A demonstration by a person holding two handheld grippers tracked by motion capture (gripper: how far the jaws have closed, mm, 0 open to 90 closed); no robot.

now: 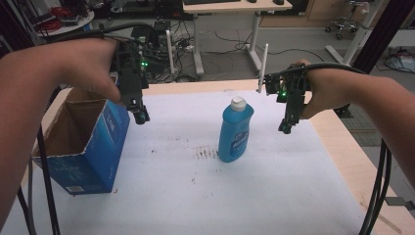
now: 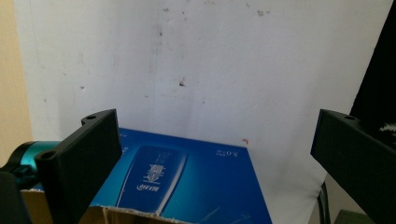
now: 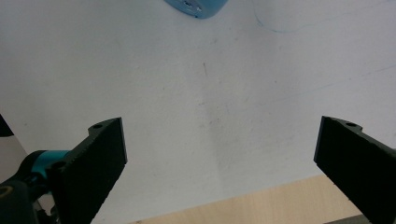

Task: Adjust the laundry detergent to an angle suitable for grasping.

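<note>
Glossy plastic bottle (image 1: 236,131); glossy cardboard box (image 1: 85,142) (raw torn edge); matt white sheet (image 1: 205,196).

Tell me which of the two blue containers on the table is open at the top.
The blue cardboard box at the left, under the left claw: its top flaps gape. The blue bottle in the middle wears a white cap.

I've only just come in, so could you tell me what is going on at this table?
A person holds a gripper in each hand above a white-covered table. The left gripper hangs open over an open blue cardboard box; the right gripper hangs open beside an upright blue dish-soap bottle. Nothing is gripped yet.
</note>
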